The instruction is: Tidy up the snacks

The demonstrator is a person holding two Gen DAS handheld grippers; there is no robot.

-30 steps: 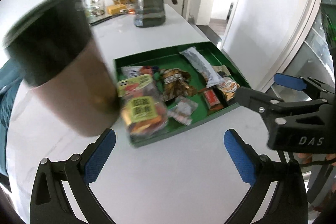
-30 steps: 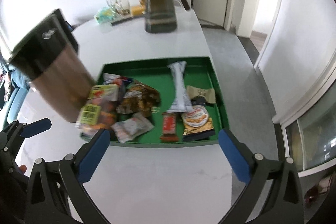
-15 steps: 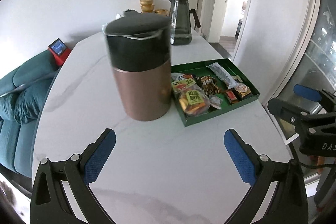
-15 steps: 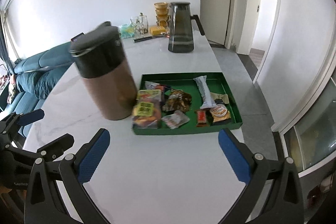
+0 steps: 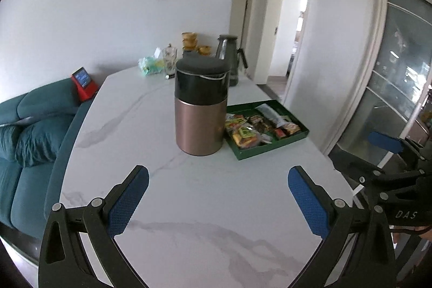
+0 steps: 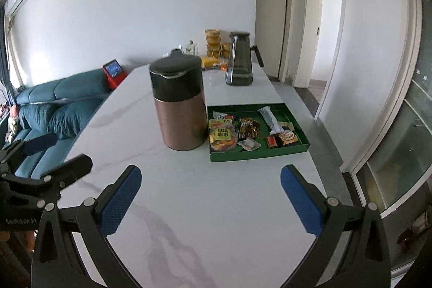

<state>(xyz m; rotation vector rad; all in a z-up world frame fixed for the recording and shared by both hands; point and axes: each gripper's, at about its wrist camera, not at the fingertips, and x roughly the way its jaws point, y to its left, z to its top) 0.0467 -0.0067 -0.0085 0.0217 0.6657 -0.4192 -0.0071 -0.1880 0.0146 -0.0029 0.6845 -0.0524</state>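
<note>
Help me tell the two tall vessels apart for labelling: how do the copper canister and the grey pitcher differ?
The copper canister is opaque with a black lid; the grey pitcher is see-through. The pitcher has a side handle, the canister none visible. The canister stands beside the green tray, the pitcher farther back. Both stand upright.

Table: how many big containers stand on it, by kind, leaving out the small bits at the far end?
Copper canister: 1
Dark pitcher: 1
Green snack tray: 1
Total: 3
</note>
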